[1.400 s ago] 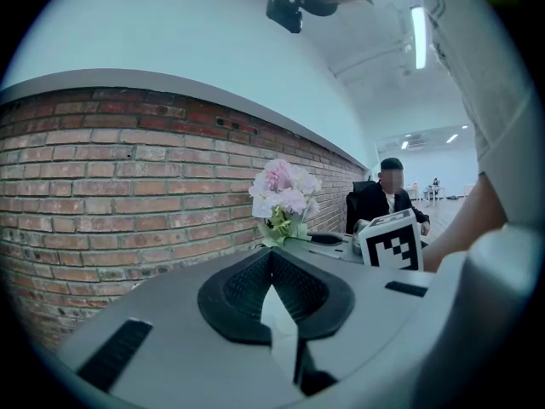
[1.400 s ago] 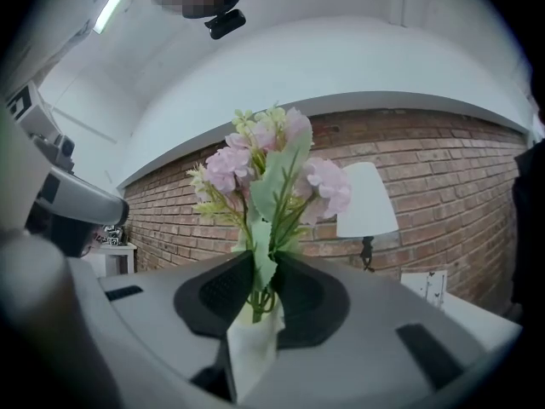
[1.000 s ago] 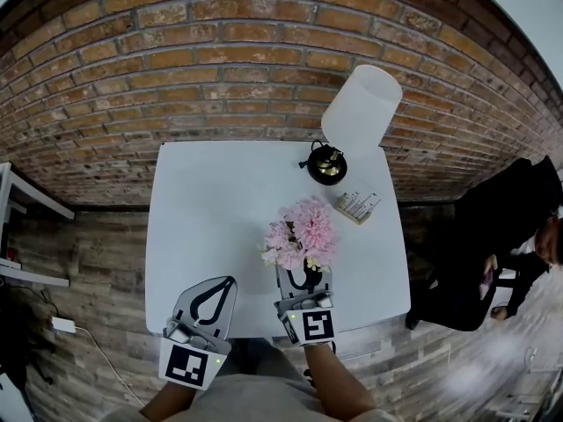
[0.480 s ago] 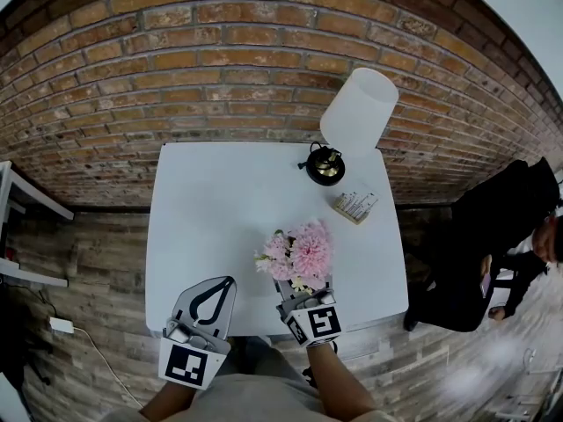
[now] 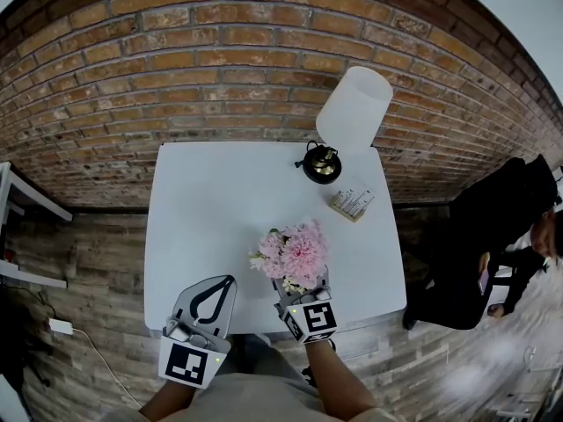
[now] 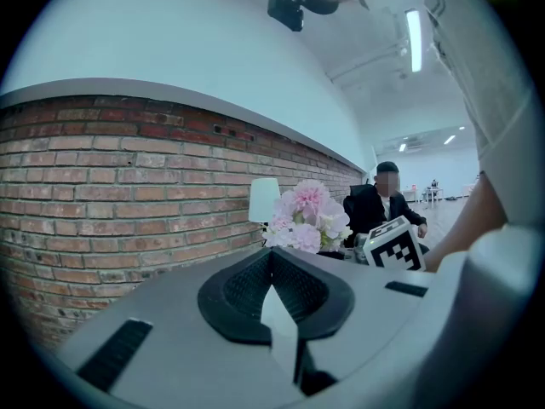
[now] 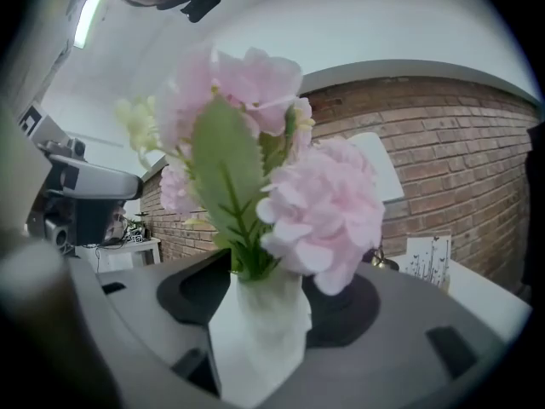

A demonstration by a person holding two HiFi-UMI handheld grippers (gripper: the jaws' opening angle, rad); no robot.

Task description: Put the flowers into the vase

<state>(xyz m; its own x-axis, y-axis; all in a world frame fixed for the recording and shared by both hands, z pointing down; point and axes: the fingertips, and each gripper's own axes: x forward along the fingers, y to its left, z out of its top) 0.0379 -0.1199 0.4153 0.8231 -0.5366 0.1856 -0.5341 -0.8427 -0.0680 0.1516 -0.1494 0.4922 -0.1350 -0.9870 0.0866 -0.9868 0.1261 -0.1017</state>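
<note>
1. White rectangular table [image 5: 202, 200] occupied the frame's centre.
2. Left gripper [image 5: 231, 280], lower left, was clenched and empty.
3. Right gripper [image 5: 302, 281], lower centre, stood released, its jaws just opening, with a white angular vase [image 7: 260, 331] between them.
4. Pink bunched flowers [image 5: 290, 251] with green leaves stood in that vase.

flowers [image 5: 290, 251] in vase [image 7: 260, 331] on table [image 5: 211, 209], lamp [image 5: 352, 112] behind

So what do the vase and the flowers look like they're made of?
Vase: white and matte, with no glare on its sides; probably ceramic or plastic, the look leaves it open. Flowers: pink, likely fabric imitations, since the petals look evenly coloured and tidy, though real blooms can't be ruled out.
</note>
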